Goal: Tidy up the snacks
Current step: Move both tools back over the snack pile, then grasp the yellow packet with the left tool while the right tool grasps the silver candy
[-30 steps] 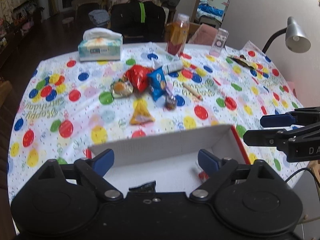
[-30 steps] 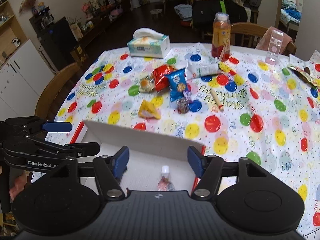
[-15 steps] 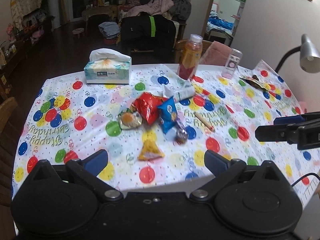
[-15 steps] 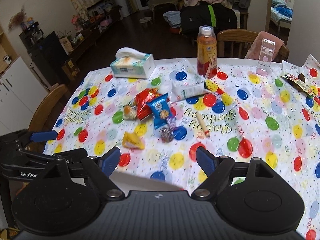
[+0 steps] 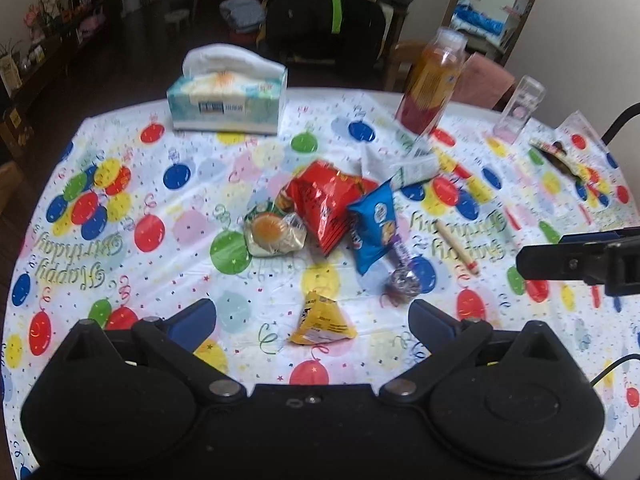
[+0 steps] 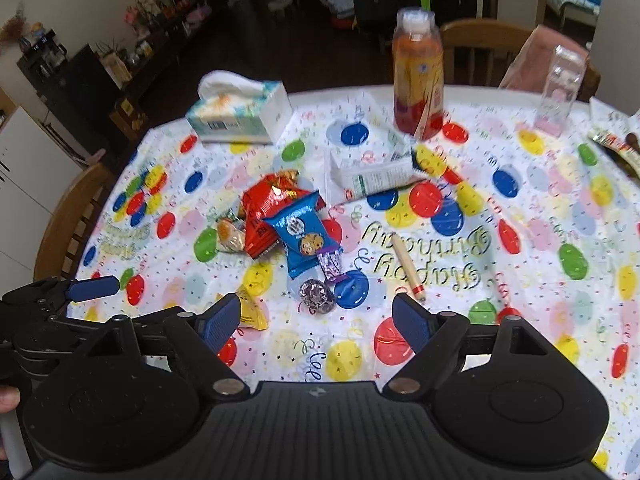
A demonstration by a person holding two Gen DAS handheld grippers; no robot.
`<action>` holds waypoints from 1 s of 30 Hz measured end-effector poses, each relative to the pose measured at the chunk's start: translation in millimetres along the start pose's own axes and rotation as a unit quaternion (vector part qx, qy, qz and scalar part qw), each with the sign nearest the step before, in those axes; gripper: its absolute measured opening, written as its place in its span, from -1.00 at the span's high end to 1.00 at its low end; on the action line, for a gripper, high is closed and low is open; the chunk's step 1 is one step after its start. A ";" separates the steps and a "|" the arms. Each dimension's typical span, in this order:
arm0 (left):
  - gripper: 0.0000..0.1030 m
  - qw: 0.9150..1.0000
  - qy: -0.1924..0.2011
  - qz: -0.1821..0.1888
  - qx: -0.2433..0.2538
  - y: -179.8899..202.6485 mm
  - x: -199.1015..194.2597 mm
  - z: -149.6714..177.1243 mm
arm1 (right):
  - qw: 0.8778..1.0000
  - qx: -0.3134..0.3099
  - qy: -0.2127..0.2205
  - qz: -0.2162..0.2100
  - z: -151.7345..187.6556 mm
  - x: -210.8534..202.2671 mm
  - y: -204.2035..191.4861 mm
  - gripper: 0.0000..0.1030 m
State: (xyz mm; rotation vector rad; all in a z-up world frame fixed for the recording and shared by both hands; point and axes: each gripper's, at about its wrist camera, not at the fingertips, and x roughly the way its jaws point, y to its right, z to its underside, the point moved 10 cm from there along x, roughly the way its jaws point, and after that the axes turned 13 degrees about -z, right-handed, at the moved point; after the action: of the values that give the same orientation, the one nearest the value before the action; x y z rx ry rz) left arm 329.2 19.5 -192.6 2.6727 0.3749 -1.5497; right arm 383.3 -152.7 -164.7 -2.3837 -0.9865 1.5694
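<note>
Snacks lie in a loose pile mid-table: a red packet [image 5: 326,200], a blue cookie packet [image 5: 372,224], a round clear-wrapped pastry [image 5: 274,234], a purple foil candy [image 5: 402,282] and a yellow triangular packet [image 5: 320,320]. My left gripper [image 5: 312,320] is open, with the yellow packet lying between its fingers on the cloth. In the right wrist view the same red packet [image 6: 268,208], blue cookie packet [image 6: 302,236], foil candy [image 6: 318,298] and yellow packet [image 6: 250,310] show. My right gripper [image 6: 316,320] is open just short of the foil candy.
A tissue box [image 5: 228,96] and a juice bottle [image 5: 430,84] stand at the back, a white tube [image 6: 370,174] and a wooden stick [image 6: 408,268] lie nearby. A clear container [image 6: 560,88] and a wrapper [image 5: 560,156] are at the far right. Wooden chairs [image 6: 72,220] ring the table.
Both grippers have moved forward over the table toward the snack pile. The white box that lay under them a second ago has dropped out of view.
</note>
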 end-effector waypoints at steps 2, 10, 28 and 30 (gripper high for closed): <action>-0.98 1.000 -0.008 -0.007 0.004 1.4 11.4 0.2 | 1.000 0.003 -0.012 0.001 -0.9 15.5 5.0 -0.61; -0.87 0.999 -0.044 -0.012 0.009 8.2 48.2 3.4 | 0.998 0.049 -0.045 0.013 -1.4 69.0 30.6 -0.61; 0.00 0.992 -0.121 0.026 -0.013 26.9 91.4 19.7 | 0.993 0.079 -0.090 0.000 16.4 136.2 39.1 -0.13; 0.09 0.992 -0.123 0.028 -0.013 28.9 92.8 21.0 | 0.993 0.078 -0.092 -0.006 17.8 138.9 36.3 0.01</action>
State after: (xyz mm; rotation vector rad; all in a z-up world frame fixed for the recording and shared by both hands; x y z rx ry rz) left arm 361.7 6.2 -285.6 2.4111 0.3041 -1.8145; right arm 419.0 -105.2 -296.5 -2.1580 -0.8700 1.8159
